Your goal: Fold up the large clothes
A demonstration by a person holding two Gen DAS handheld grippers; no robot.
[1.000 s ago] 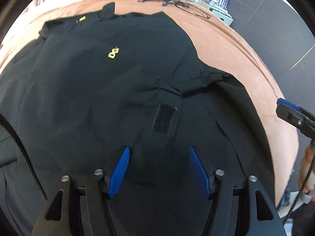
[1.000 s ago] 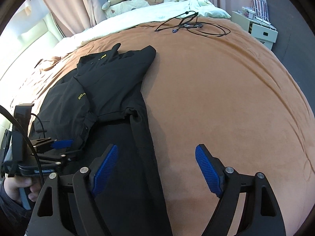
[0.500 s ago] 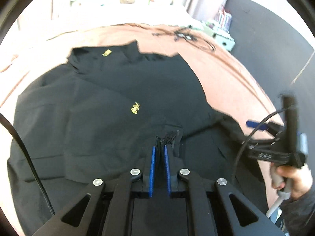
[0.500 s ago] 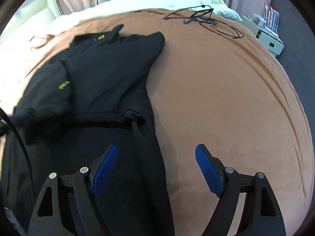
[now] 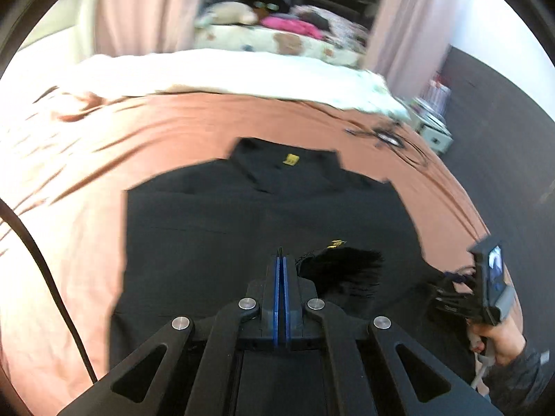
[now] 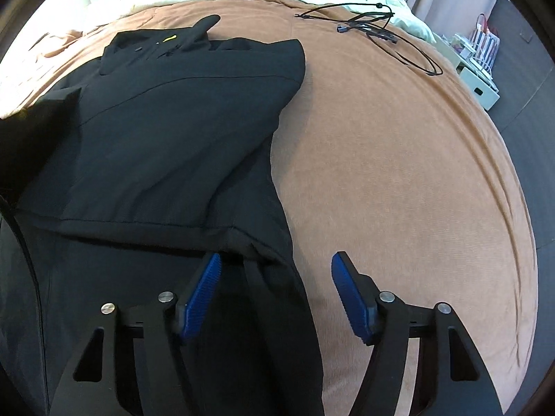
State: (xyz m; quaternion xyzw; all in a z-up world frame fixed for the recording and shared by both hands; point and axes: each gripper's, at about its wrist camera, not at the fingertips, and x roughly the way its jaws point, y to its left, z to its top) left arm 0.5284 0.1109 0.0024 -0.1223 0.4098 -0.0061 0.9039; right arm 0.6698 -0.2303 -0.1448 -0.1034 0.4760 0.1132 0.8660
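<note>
One black jacket lies spread on the brown bed cover, its collar toward the far white bedding and a small yellow label showing at the neck. In the right wrist view a sleeve is folded across the body, its cuff end lying near the lower hem by the jacket's right edge.

The left tongs are pressed together, their blue pads flat against each other; a blurred black cuff of the jacket hangs just beside them, and only a sliver of dark cloth shows at the tips, so a grip on it cannot be confirmed from the picture.

The right tongs stand apart and have just been narrowing. The jacket's right edge lies between them, with the left pad over black cloth and the other over bare cover; neither pad presses on the fabric.

Off to the right of the jacket, a tangle of black cables rests on the cover. A white storage box stands beyond the bed's edge, and pink curtains hang behind stuffed toys.
</note>
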